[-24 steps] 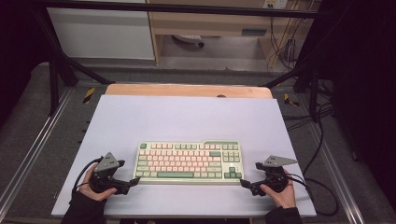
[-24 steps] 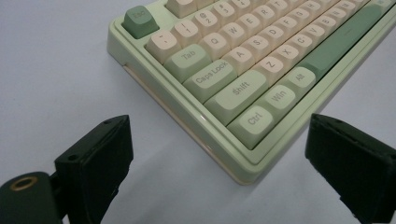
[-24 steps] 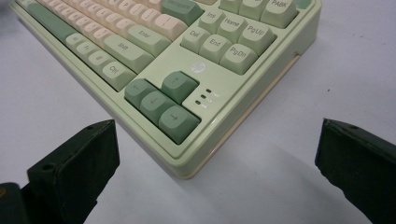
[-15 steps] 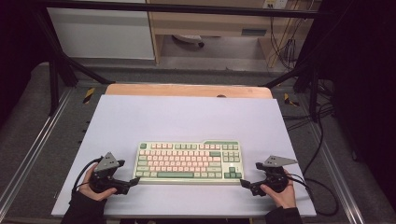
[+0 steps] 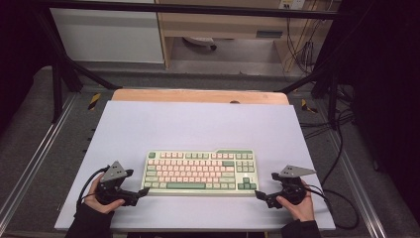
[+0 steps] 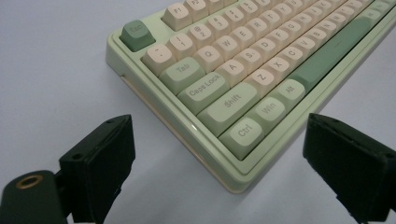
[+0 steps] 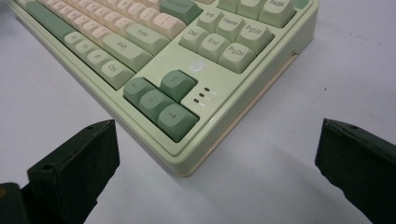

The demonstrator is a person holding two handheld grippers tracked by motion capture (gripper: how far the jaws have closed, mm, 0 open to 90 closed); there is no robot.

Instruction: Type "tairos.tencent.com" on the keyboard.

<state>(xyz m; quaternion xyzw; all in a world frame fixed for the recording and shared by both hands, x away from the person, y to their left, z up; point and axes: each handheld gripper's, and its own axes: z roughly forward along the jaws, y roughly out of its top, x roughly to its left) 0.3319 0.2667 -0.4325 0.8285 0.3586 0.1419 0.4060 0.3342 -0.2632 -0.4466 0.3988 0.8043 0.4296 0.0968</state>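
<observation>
A pale green keyboard with cream and green keys lies near the front of the white table. My left gripper rests at its near left corner, jaws open. In the left gripper view that corner, by the Ctrl key, sits between and just beyond the two black jaws of the left gripper, untouched. My right gripper stands open at the near right corner. In the right gripper view the arrow-key corner lies between the wide-apart jaws of the right gripper, with a gap on both sides.
A wooden strip runs along the table's far edge. Cables trail off the right side over grey floor mats. Black frame legs stand at the back corners. White tabletop stretches beyond the keyboard.
</observation>
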